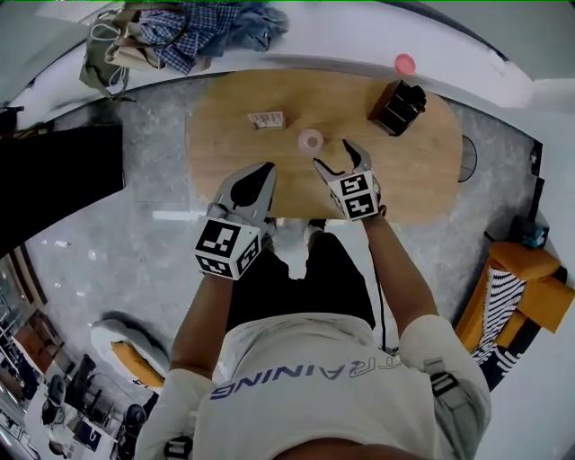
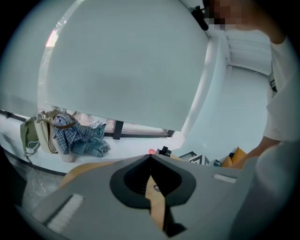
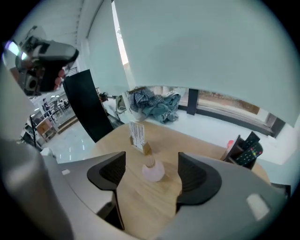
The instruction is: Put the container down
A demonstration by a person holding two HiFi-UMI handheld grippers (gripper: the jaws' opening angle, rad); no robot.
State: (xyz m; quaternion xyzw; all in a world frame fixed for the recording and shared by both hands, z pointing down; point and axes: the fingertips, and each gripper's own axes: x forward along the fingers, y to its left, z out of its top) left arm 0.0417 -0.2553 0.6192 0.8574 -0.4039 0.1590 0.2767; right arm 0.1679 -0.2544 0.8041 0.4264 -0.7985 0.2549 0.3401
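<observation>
Closest to us, the left gripper [image 1: 267, 168] hangs over the near edge of the table [image 1: 431, 180]. Its fingers [image 2: 136, 180] are pinched together at the tips with nothing in them. The right gripper [image 1: 333, 154] sits just past it, fingers [image 3: 108, 171] spread wide and empty.

The container [image 1: 311, 140], a little pale pink thing, stands upright on the table just beyond the right gripper. From that gripper's view it lines up between the two fingers, but neither one touches it.

So we reckon the put-down is basically done and we're at the let-go stage. The next move only needs the right gripper to pull clear without clipping the container.

Further back are a card stand [image 1: 266, 119] and a black caddy [image 1: 396, 106], and clothes [image 1: 207, 27] are piled on the far ledge.
</observation>
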